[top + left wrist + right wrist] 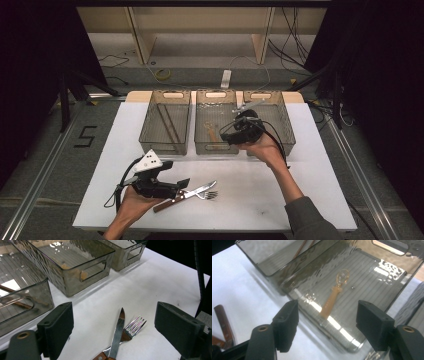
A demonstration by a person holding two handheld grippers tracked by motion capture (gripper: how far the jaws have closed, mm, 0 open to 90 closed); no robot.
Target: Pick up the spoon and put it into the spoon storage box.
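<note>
At lower centre of the high view, on the white bench [300, 165]: knife [192, 190] and fork [206, 194] lying crossed, wooden handles pointing lower left, blade and tines to the right. Left gripper [183, 183] just beside them at lower left, held in the left hand [131, 202], grey three-cornered plate on top, cable looping off to the left. Fingers [56, 327] released, standing wide apart in the left gripper view, with the knife [117, 335] and fork [135, 325] lying between them on the bench [160, 285]; no contact with either. Knife blade over the fork's neck, tip toward the top of the frame, tines fanning to the right. Across the upper middle of the high view, three clear bins in a row: left bin [165, 123], middle bin [216, 125], right bin [274, 120]. Right gripper [231, 135] in the right hand [267, 150], over the front of the middle and right bins. Fingers [287, 322] released, spread wide, nothing between them. Past them in the right gripper view, wooden-handled spoon [335, 293] flat on the ribbed floor of the middle bin [294, 287], bowl toward the top of the frame. Same spoon [212, 133] faint in the high view. Thin brown sticks in the left bin, too dim to identify.
</note>
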